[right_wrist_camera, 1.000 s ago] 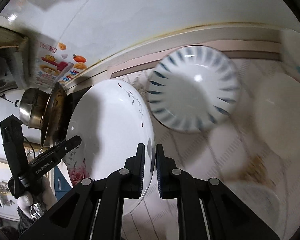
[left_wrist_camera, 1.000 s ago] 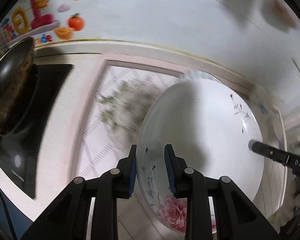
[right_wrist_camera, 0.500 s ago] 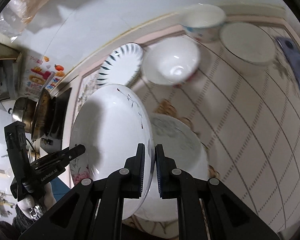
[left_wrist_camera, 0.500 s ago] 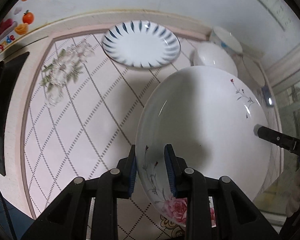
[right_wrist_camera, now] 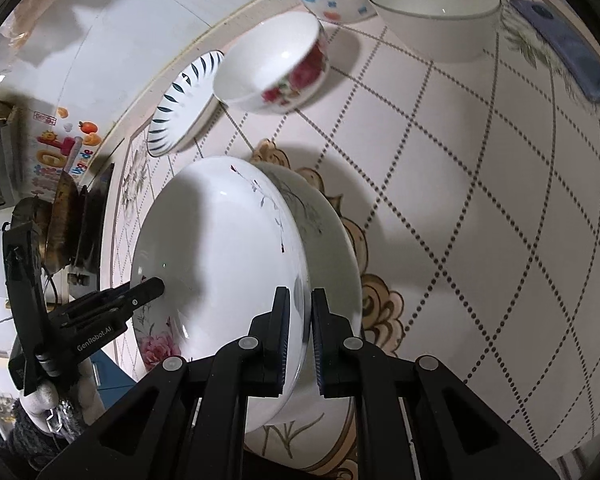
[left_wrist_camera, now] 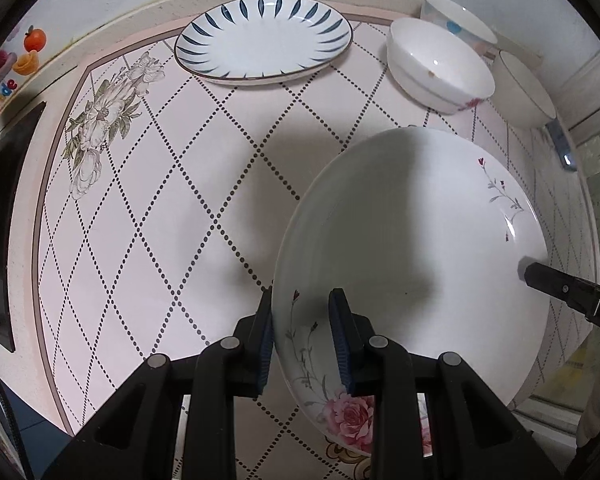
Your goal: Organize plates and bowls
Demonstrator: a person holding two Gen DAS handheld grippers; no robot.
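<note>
Carrying the rose plate (left_wrist_camera: 412, 240) over the table (left_wrist_camera: 160, 220): left claw (left_wrist_camera: 302, 336) and right claw (right_wrist_camera: 300, 334) each pinch its rim; it hangs just above another plate (right_wrist_camera: 332, 240); next, level it and lower onto that plate, I judge

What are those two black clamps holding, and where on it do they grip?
One rose-patterned white plate, pinched at opposite sides of its rim: the left gripper beside the pink rose, the right gripper on the far edge.

Bright overhead indoor light, soft dark shadows, small glints, heavy fisheye warping, black corners.
</note>
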